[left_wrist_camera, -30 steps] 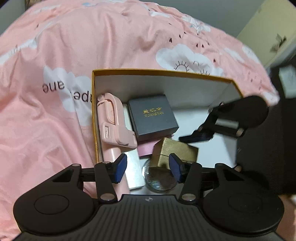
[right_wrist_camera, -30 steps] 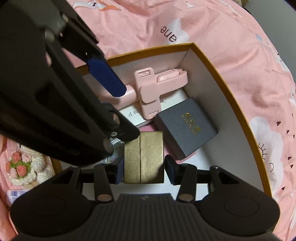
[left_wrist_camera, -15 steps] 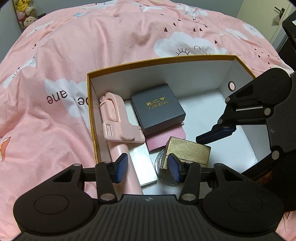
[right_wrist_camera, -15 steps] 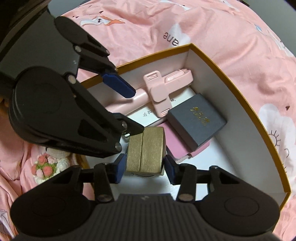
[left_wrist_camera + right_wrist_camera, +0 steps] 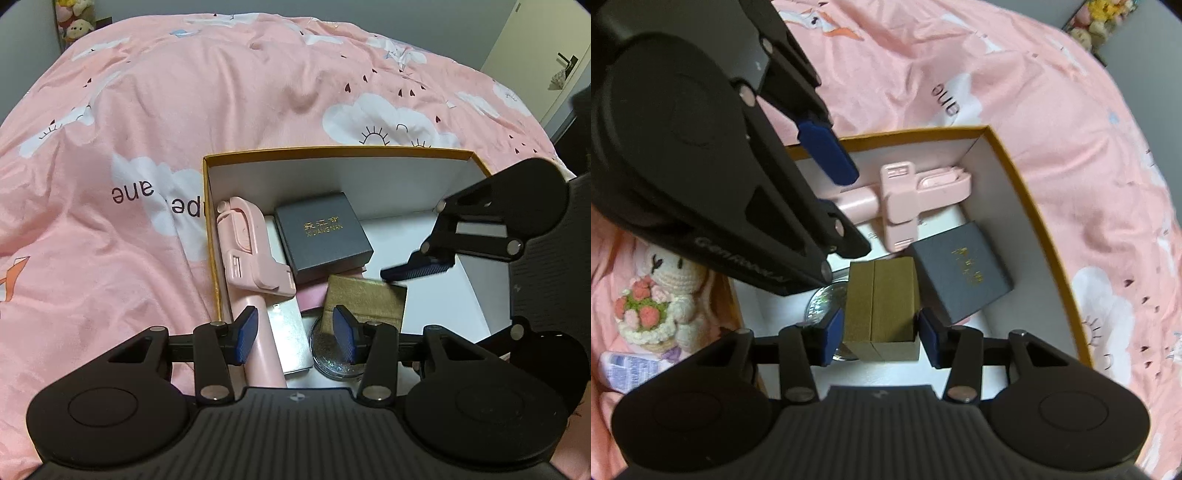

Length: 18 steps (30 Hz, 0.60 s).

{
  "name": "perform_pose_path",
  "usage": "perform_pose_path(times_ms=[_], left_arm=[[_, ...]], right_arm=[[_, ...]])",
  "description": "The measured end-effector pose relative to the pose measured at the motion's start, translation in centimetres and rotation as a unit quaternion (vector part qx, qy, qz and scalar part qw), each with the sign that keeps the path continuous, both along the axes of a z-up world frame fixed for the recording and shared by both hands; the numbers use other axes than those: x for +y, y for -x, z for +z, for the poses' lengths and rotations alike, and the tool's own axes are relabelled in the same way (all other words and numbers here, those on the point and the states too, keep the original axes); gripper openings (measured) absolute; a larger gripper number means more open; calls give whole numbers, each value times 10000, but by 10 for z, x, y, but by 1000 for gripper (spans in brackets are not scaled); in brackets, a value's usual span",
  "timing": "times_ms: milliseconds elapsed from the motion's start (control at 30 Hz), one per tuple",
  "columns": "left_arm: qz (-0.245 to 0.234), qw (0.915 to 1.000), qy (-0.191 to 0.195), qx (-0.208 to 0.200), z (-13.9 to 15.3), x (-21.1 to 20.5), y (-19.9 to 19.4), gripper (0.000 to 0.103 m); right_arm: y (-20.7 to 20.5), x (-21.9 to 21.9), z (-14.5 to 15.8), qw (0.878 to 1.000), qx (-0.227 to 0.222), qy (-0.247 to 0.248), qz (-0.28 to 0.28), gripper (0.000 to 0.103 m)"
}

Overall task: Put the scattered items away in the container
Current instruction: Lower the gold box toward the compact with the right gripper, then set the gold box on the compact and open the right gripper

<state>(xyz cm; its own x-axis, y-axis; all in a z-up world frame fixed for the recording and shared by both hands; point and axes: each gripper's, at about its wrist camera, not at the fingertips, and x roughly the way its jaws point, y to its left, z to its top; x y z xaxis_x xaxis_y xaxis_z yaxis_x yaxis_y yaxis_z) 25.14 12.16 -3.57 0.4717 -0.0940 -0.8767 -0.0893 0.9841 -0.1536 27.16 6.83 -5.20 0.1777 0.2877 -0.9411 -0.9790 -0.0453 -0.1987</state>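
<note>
Pointing steeply down into the box [image 5: 1030,206], the right gripper [image 5: 881,334] is held with its pads pinched on the gold case [image 5: 881,306], low in the box at about 6 o'clock. The left gripper [image 5: 295,334] is angled downward over the near edge, its jaws closing with nothing gripped; the pink selfie stick [image 5: 247,254] lies beneath at 9 o'clock.

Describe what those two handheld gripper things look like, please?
Both look alike: the left gripper and right gripper are matte black plastic with round discs each side, a ribbed body, silver rivets and dark blue ribbed pads. Grey lettering marks the left one's side.
</note>
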Motion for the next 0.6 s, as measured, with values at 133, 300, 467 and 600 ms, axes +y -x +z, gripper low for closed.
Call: perform_pose_path(times_ms=[133,300,467,600], left_arm=[[51,10000,60,-25,1,5,1,53],[46,9999,122,-16,2,7,2,53],[79,9999,123,-40,3,9,3,53],[80,10000,36,-45,3,8,2,53]], right_arm=[[-1,0,-1,9997,219,48,20,49],[-5,-4,2,9983,569,-1,-147,56],[-27,-11,12,9906,1089,-337,-759,56],[-50,-20,15,9786,1396,-597,-1387,49]])
